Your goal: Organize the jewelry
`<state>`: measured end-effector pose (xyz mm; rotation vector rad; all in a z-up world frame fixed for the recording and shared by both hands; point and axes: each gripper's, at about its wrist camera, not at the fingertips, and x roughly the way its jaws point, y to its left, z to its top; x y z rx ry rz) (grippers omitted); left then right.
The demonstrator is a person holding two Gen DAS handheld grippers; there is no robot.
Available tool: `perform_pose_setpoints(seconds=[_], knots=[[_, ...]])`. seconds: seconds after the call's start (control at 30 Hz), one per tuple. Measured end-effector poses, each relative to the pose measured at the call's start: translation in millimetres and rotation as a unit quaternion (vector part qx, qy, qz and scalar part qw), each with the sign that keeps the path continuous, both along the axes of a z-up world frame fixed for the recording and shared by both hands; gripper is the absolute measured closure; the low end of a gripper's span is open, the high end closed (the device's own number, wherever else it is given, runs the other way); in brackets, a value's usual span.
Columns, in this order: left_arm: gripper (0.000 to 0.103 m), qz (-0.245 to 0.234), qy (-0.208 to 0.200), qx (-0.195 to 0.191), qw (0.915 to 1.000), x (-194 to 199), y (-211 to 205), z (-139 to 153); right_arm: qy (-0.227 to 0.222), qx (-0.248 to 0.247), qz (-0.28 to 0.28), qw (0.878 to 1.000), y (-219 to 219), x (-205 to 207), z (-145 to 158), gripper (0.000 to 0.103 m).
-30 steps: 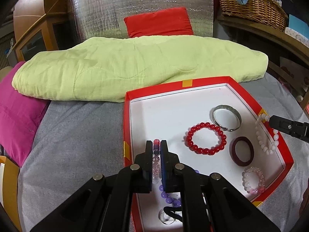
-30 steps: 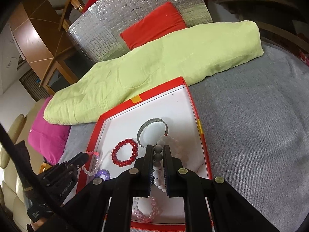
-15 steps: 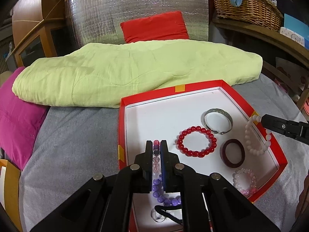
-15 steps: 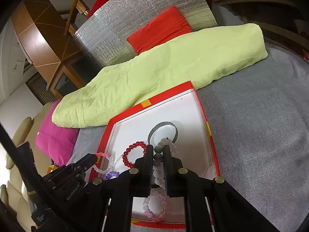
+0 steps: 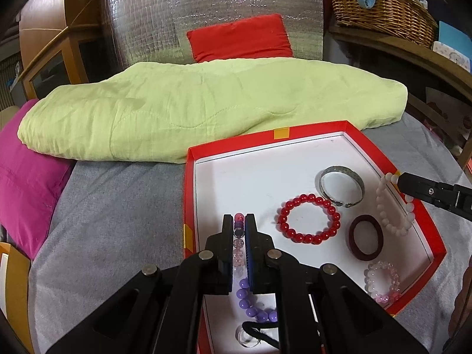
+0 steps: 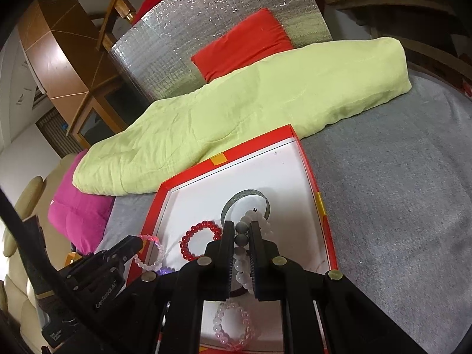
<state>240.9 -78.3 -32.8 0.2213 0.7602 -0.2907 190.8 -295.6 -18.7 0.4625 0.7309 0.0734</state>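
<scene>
A red tray (image 5: 309, 131) with a white floor lies on the grey bedcover. My left gripper (image 5: 239, 221) is shut on a pink-and-purple bead bracelet (image 5: 253, 312), held above the tray's left side. My right gripper (image 6: 242, 227) is shut on a white bead bracelet (image 5: 392, 224), held over the tray's right side; it also shows in the left wrist view (image 5: 413, 187). On the tray floor lie a red bead bracelet (image 5: 308, 219), a silver bangle (image 5: 342, 185), a dark red ring bangle (image 5: 365, 239) and a pale pink bead bracelet (image 5: 382, 284).
A folded light green quilt (image 5: 206, 109) lies just behind the tray. A magenta pillow (image 5: 26, 188) is at the left, a red cushion (image 5: 240, 42) and a silver foil panel (image 5: 212, 11) behind. A wicker basket (image 5: 380, 3) stands on a wooden shelf at the back right.
Both grippers have pulled back and risen slightly with their bracelets still held; the tray looks smaller and farther in both views. The jewelry on the tray floor has not moved.
</scene>
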Motion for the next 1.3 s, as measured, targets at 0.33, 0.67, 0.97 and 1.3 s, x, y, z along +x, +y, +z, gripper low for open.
perform_pose_setpoints(seconds=[0.33,0.67,0.97,1.3], knots=[[0.095,0.007,0.02,0.004,0.9998,15.1,-2.4,-13.7,0.005,0.001,-0.001,1.0,-1.2,15.8,-6.6,0.093],[0.056,0.03,0.037,0.018,0.9987,21.2,-1.5,-21.0,0.019,-0.023,-0.008,1.0,0.8,21.5,-8.9,0.081],[0.034,0.063,0.022,0.035,0.9971,6.1,1.7,-2.5,-0.004,-0.04,-0.017,0.999,-3.4,-0.2,9.3,0.062],[0.026,0.075,-0.015,0.013,0.997,-39.7,11.5,31.9,0.008,-0.136,0.0,0.991,10.2,-59.3,32.5,0.062]])
